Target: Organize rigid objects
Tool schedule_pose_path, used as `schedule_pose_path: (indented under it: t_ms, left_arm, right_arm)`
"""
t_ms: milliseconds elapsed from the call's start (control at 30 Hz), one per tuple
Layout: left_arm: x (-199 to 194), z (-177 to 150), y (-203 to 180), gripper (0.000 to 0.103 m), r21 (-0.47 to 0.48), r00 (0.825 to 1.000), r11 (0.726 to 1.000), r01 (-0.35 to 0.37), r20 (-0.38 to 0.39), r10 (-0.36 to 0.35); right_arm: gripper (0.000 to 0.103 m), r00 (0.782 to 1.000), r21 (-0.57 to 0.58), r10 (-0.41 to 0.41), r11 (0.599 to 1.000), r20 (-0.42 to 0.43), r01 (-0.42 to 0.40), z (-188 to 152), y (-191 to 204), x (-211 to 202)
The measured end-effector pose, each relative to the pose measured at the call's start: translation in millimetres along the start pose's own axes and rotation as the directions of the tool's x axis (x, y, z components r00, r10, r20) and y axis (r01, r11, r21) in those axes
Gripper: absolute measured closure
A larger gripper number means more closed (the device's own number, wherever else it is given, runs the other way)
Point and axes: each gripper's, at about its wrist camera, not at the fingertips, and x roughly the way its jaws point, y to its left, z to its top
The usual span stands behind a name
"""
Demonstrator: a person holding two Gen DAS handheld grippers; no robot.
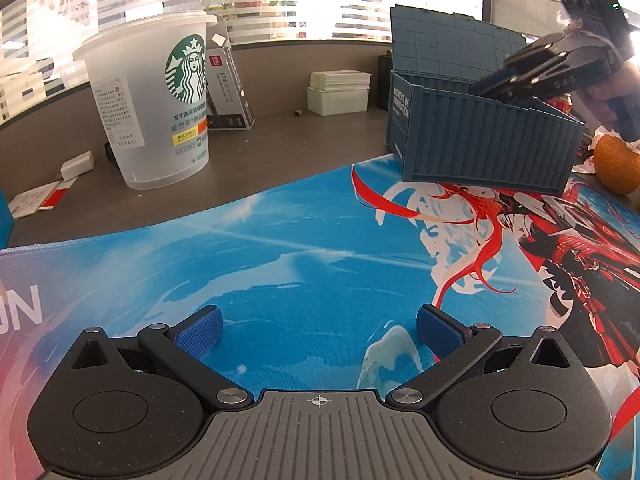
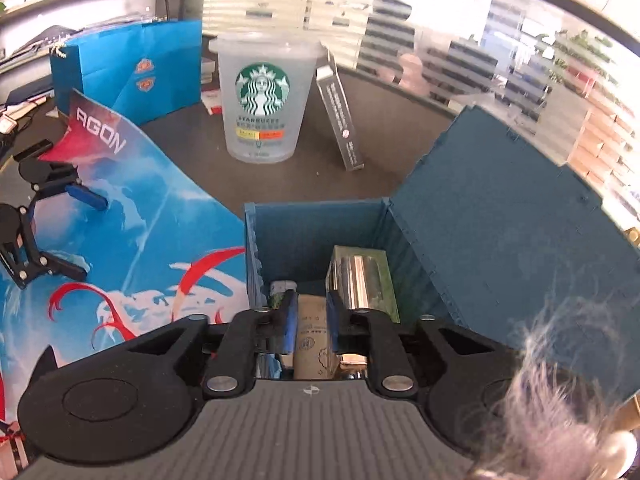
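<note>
One blue container box (image 2: pixel 320 236), lid up, on the surface holds a shiny packet (image 2: pixel 362 276). Right hand-held gripper (image 2: pixel 311 320) inside grips one brown box (image 2: pixel 311 336). Left hand-held gripper (image 1: pixel 319 326) gapes wide, holding nothing.

I see the blue container-style box (image 2: pixel 320 236) standing on the corner of the printed desk mat (image 1: pixel 280 248), its ribbed lid (image 2: pixel 500 216) swung open and upright. Inside it, a tan carton (image 2: pixel 311 328) stands between a shiny green-edged pack (image 2: pixel 362 280) and a smaller item I can't identify.
</note>
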Motion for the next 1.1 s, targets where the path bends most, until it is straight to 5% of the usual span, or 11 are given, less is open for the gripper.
schedule_pose_path:
  t_ms: [67,200,367,500,667,1100]
  left_arm:
    - [0.1,0.1,0.0,0.000,0.000,1.000,1.000,0.000,0.000,0.000]
    - [0.4,0.1,-0.1,0.000,0.000,1.000,1.000,0.000,0.000,0.000]
    - [0.8,0.1,-0.1,0.000,0.000,1.000,1.000,0.000,0.000,0.000]
    - [1.1,-0.1,0.8,0.000,-0.010,1.000,1.000,-0.013,0.000,0.013]
    - [1.6,-0.2,5.4,0.000,-0.043,0.999,0.998,-0.053,-0.001,0.053]
    - [-1.3,-1.3,18.7,0.000,-0.161,0.979,0.966,-0.203,-0.022,0.202]
  right_arm:
    - [0.069,0.999,0.003,-0.036,0.999,0.034,0.036,2.3,4.5,-8.9]
    - [0.030,0.986,0.035,-0.056,0.998,0.158,0.051,4.1,23.6,-36.8]
    - [0.017,0.960,0.089,-0.034,0.996,0.276,0.009,-7.4,68.3,-49.1]
    - [0.008,0.939,0.244,-0.101,0.970,0.328,0.019,-28.3,99.4,-35.2]
    - [0.003,0.942,0.388,-0.167,0.921,0.290,0.043,-52.6,132.3,-10.2]
    - [0.000,0.927,0.531,-0.372,0.794,0.037,0.298,-60.9,156.8,30.5]
